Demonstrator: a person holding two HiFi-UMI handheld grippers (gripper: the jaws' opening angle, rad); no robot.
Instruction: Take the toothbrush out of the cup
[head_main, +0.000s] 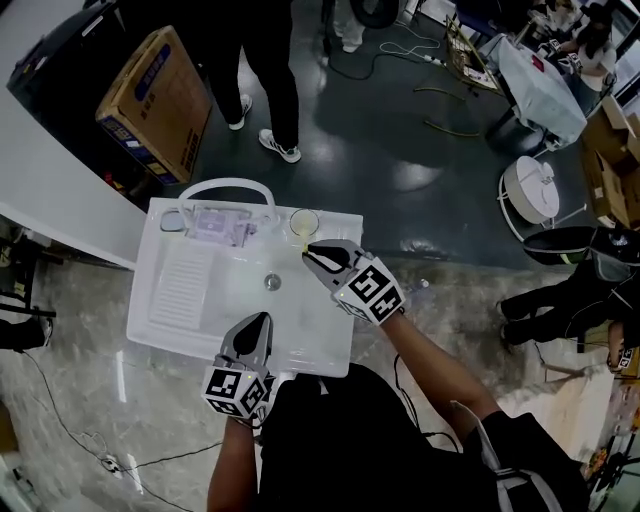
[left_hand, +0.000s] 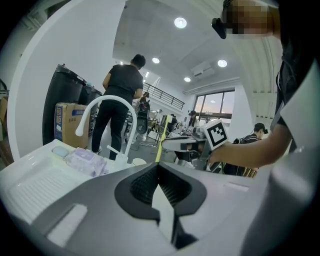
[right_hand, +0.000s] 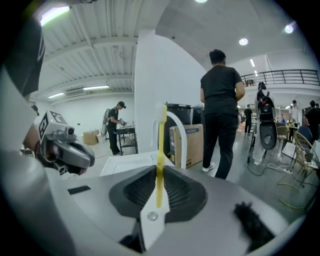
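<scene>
The right gripper (right_hand: 159, 176) is pressed together on the toothbrush (right_hand: 160, 150). The toothbrush is a slim yellow handle with a white head on top, and it stands upright between the jaws. In the head view this gripper's tip sits just beside the cup (head_main: 303, 222). The pale cup stands on the back ledge of the white sink (head_main: 170, 300), near the curved white faucet (head_main: 228, 185) and a purple pack (head_main: 220, 226).

The left gripper (left_hand: 159, 172) has its jaws closed on each other with nothing between them. It hovers over the sink's front part, apart from the cup.

Only the left gripper view shows the toothbrush from the side, as a thin yellow line at the right gripper's tip, to the right of the cup. Its lower end is hidden behind the left gripper's body, so I cannot tell whether it is clear of the cup. The head view barely shows the toothbrush.
</scene>
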